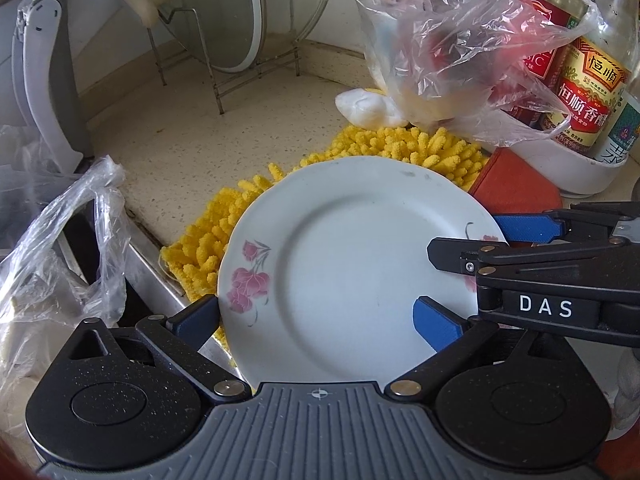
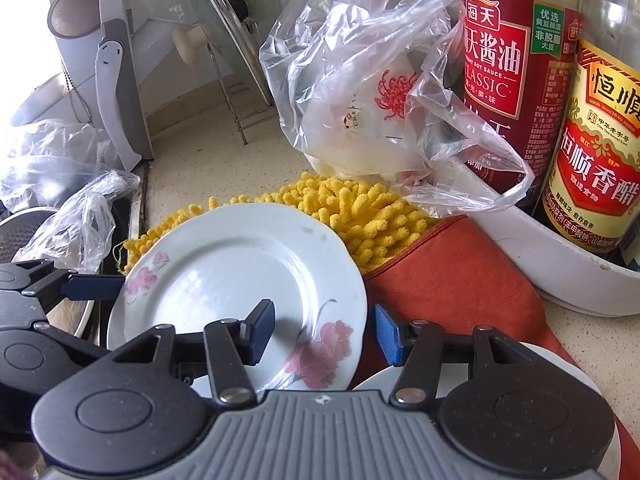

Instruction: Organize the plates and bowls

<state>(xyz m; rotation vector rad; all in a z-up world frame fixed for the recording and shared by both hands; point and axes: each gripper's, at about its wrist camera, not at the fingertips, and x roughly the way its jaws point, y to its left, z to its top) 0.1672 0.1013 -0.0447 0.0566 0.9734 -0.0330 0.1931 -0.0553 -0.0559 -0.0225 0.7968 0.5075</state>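
**Plate between two open grippers**

Fingers of the left gripper (image 1: 316,316) stand wide apart, one on each side of the near part of the white plate (image 1: 344,264). One finger (image 1: 438,326) lies over the plate's face and the other sits just beside the plate's left rim. They do not pinch it.

The right gripper (image 2: 324,332) comes in from the plate's right side. Its fingers are part way apart, with the plate's rim between them. One dark finger (image 2: 260,330) hangs over the plate's face and the blue one is just outside the rim, above the orange cloth (image 2: 452,276). I cannot tell if either one touches the plate.

The plate has pink flowers on its edge. It is tilted, its near side over a metal edge at the left and its far side leaning on a fluffy yellow mat (image 1: 224,236). A bit of another white dish (image 2: 376,380) shows under the right gripper.

Farther back on the speckled desk (image 1: 192,136) sits a crinkly clear plastic bag (image 2: 360,92). Beside it, a white tub (image 2: 560,272) holds a soy sauce bottle (image 2: 516,76) and a vinegar bottle (image 2: 596,160). At the very back, a glass pot lid (image 1: 224,16) stands upright in a wire rack.
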